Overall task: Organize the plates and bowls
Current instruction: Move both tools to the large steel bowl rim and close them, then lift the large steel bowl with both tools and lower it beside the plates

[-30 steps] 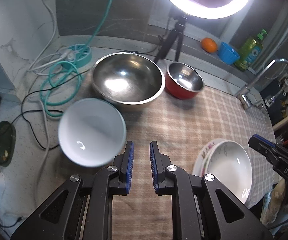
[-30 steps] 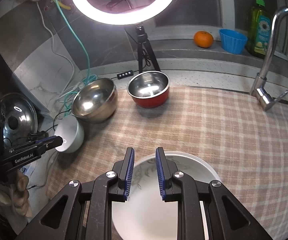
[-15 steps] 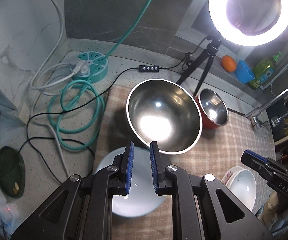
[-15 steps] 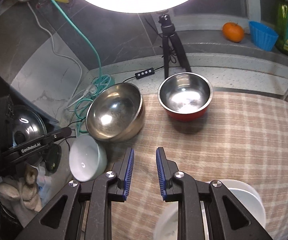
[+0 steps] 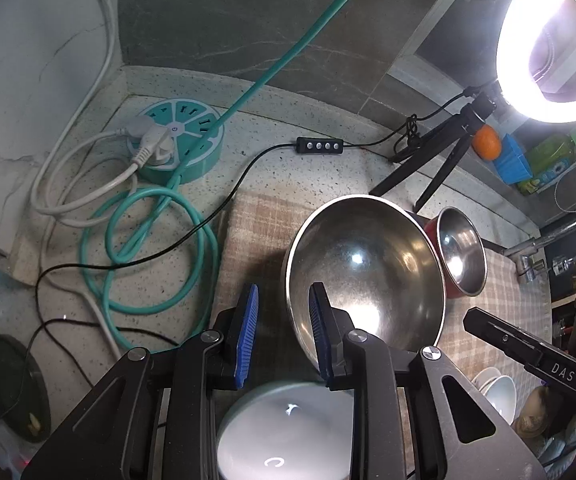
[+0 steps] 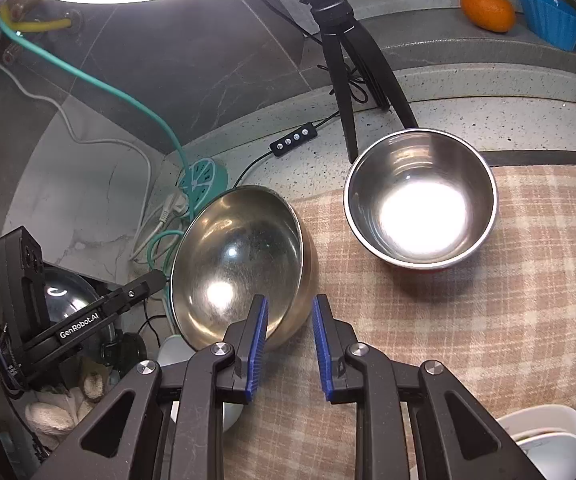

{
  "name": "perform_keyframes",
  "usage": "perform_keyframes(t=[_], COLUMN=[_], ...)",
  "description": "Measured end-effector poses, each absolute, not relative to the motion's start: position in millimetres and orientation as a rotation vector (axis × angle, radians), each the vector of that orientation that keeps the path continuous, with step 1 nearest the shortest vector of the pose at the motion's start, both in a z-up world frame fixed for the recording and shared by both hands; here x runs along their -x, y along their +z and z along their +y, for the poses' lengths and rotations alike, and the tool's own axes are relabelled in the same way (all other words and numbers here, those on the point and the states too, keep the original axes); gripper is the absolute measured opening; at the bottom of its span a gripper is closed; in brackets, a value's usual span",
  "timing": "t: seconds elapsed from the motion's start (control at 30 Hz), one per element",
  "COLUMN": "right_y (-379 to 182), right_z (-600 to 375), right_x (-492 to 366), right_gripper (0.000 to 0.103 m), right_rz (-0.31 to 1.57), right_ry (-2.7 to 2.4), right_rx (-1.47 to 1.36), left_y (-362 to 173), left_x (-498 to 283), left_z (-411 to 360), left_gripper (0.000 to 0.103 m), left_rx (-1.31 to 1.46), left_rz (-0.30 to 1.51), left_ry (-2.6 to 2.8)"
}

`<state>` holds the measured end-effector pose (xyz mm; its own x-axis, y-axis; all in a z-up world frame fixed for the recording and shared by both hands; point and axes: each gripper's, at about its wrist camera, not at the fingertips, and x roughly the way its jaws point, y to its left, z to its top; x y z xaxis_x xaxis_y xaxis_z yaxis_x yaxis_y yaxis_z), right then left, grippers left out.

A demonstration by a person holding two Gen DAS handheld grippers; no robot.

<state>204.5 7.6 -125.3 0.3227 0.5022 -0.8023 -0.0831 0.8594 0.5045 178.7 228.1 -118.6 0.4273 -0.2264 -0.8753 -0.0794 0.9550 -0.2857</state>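
Checked cloth fills the right view; only the left shows the white bowl under both empty, parted tools

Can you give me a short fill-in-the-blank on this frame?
1. The steel bowl is tilted, its rim leaning against the ___ bowl.
2. The checked cloth lies under the steel bowl and the ___-sided bowl.
3. Both hand-held grippers, left and right, hold ___.

Missing: white; red; nothing
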Motion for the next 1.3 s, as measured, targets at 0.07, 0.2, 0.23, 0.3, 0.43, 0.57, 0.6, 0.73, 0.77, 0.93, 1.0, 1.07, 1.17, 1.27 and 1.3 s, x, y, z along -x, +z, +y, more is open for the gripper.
perform_keyframes(t=[0.07,0.2,0.23,0.3,0.43,0.57,0.6,0.73,0.77,0.93,1.0,1.07,1.17,1.27,1.3], right_y=[-128,-134,-136,-140,-144,-148,-148,-150,-151,-152,-153,-154,-153,-150,-148], right_z=[10,14,14,16,20,24,25,26,26,29,27,25,24,21,21], right_x=[-207,-212,-213,-216,-218,-221,-223,-226,-226,-226,-226,-225,-224,-222,-222], right_gripper=[0.021,0.021,0.021,0.021,0.021,0.021,0.022,0.021,0.020,0.015,0.014,0.013,0.013,0.013,0.013], right_rz=[1.199,1.213,1.218,1.228,1.244,1.257,1.259,1.269,1.272,1.280,1.285,1.288,1.287,1.282,1.279], right_ry=[0.401,0.399,0.398,0.398,0.397,0.401,0.401,0.395,0.394,0.388,0.386,0.383,0.381,0.382,0.381], right_rx=[-0.411,-0.406,-0.408,-0.415,-0.411,-0.404,-0.402,-0.391,-0.390,-0.378,-0.378,-0.381,-0.380,-0.383,-0.385], left_y=[-121,-125,-126,-128,-135,-139,-140,-142,-143,-143,-143,-142,-140,-136,-135], left_x=[-184,-191,-193,-196,-200,-201,-201,-202,-203,-204,-203,-203,-202,-199,-199], left_z=[227,225,225,224,223,223,223,220,219,214,213,213,211,209,208], left_gripper=[0.025,0.025,0.025,0.025,0.025,0.025,0.024,0.016,0.014,0.010,0.010,0.010,0.011,0.010,0.010], left_rx=[0.296,0.291,0.288,0.283,0.287,0.297,0.299,0.285,0.284,0.274,0.265,0.267,0.257,0.247,0.246], left_rz=[1.136,1.144,1.146,1.150,1.163,1.168,1.168,1.174,1.177,1.179,1.176,1.174,1.169,1.160,1.157], left_ry=[-0.084,-0.071,-0.069,-0.069,-0.074,-0.075,-0.075,-0.081,-0.087,-0.103,-0.099,-0.101,-0.097,-0.098,-0.099])
